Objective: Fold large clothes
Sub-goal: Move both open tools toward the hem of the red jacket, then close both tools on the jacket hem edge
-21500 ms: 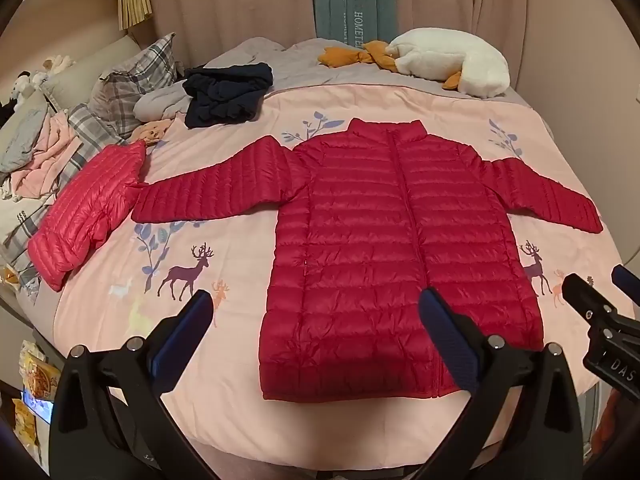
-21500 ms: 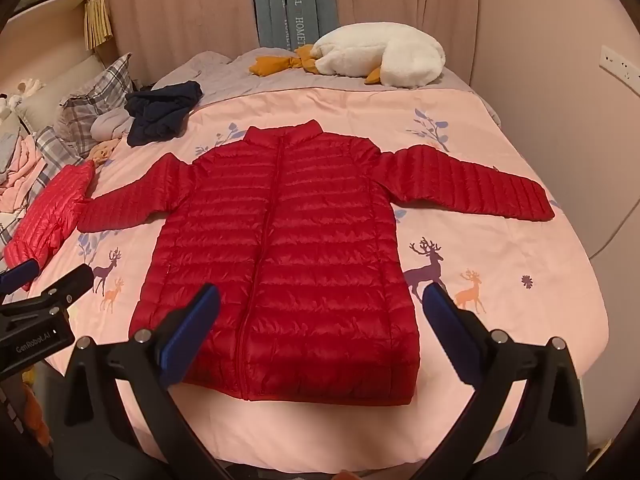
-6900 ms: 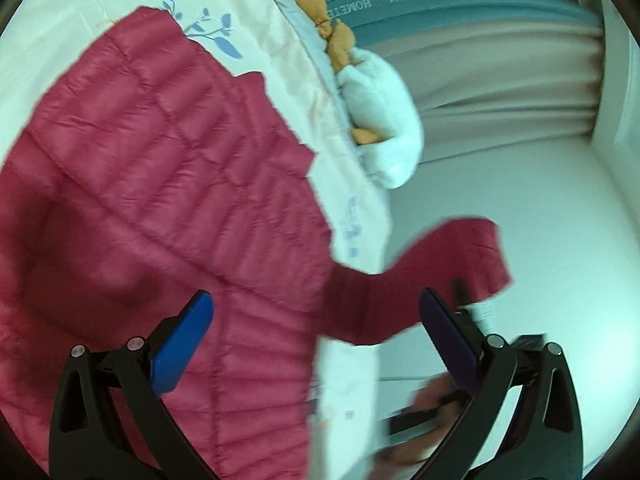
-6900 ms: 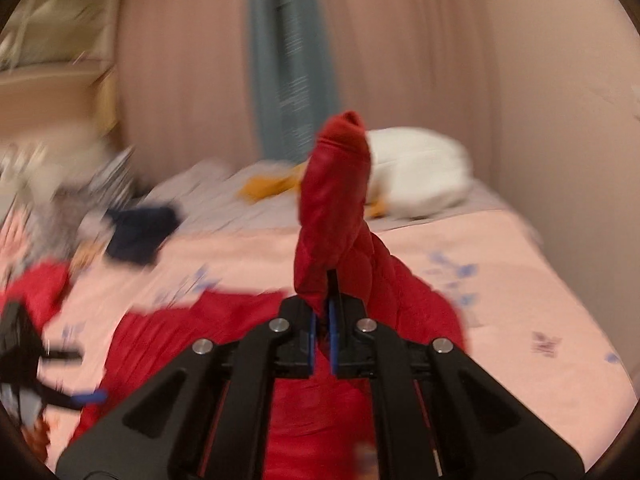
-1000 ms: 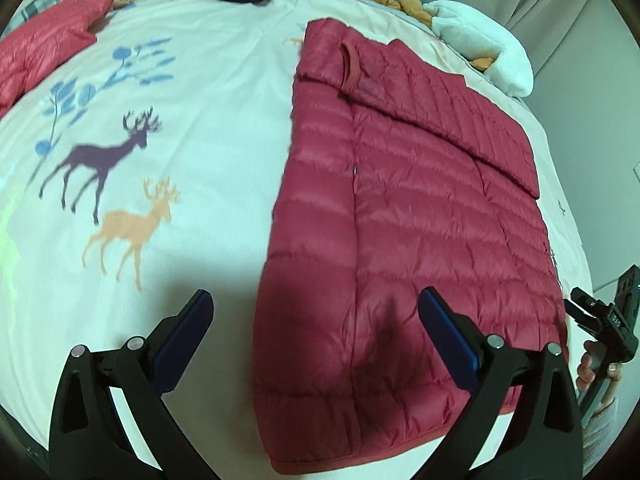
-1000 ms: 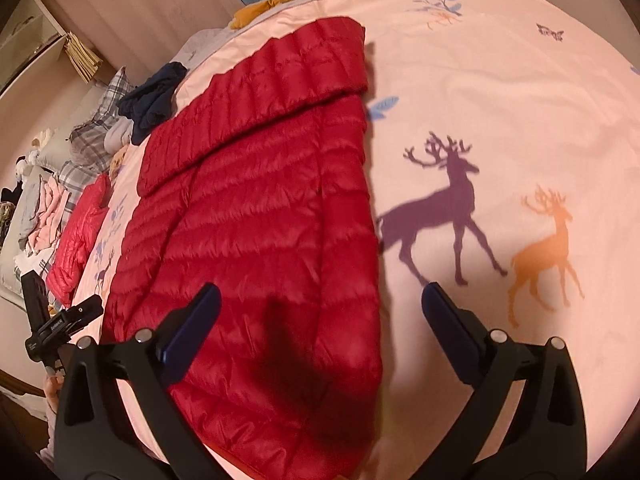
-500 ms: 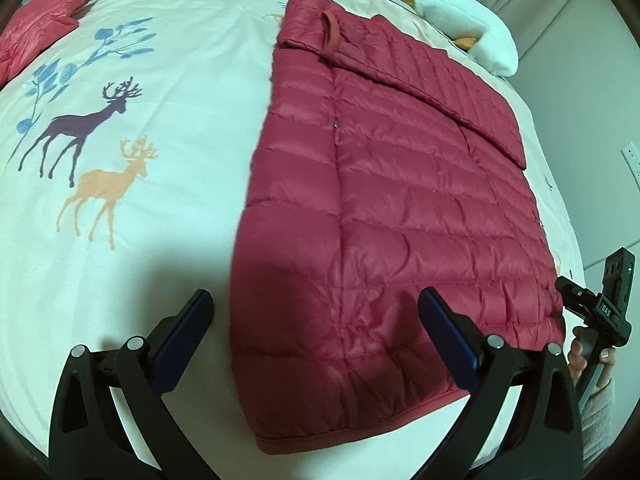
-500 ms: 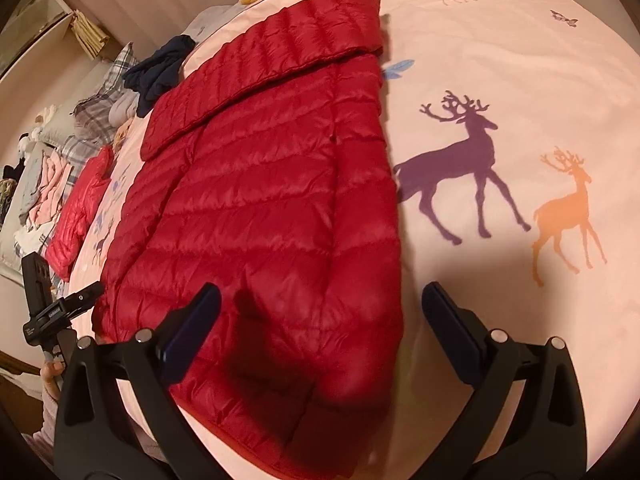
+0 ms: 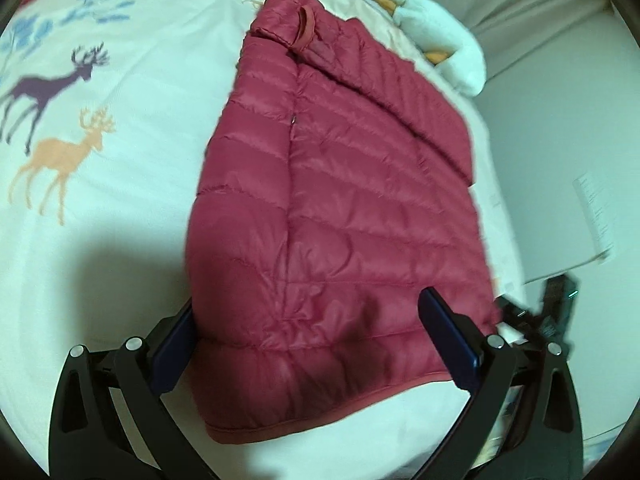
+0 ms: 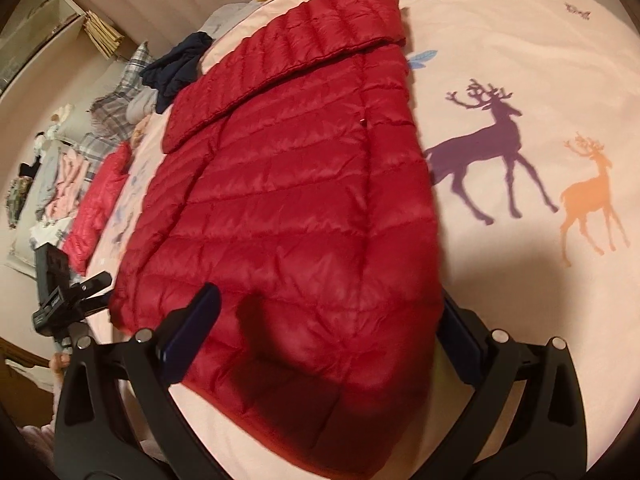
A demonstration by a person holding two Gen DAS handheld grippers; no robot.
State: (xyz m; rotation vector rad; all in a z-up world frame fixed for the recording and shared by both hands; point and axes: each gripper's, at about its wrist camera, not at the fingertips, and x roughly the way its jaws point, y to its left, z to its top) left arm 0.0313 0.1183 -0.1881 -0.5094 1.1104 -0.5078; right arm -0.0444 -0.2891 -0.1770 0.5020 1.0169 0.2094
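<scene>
Surface: bed covered by a pale pink bedspread (image 10: 520, 32) printed with a purple deer (image 10: 486, 148), an orange deer (image 10: 592, 196) and blue leaf sprigs. Beige curtains (image 9: 532, 4) hang behind the head of the bed; a plain wall runs along the bed's side in the left wrist view.

Task item: red down jacket (image 10: 288, 184), lying flat mid-bed, both sleeves folded in across the back, hem towards the cameras, collar and hanging loop (image 9: 304, 28) at the far end.

Other items: white plush toy (image 9: 444, 60) with orange parts beyond the collar; dark navy garment (image 10: 176, 68), plaid pillow (image 10: 112, 120) and a second, lighter red jacket (image 10: 96, 204) along the bed's far side (all well apart from the task jacket).

Left gripper (image 9: 316, 344): fingers spread wide, straddling the left hem corner; holding nothing.

Right gripper (image 10: 324, 336): fingers likewise spread wide over the right hem corner; the far pad is partly hidden behind the jacket edge.

Open room: bare bedspread on both long sides of the jacket; a narrow strip between hem and bed edge.
</scene>
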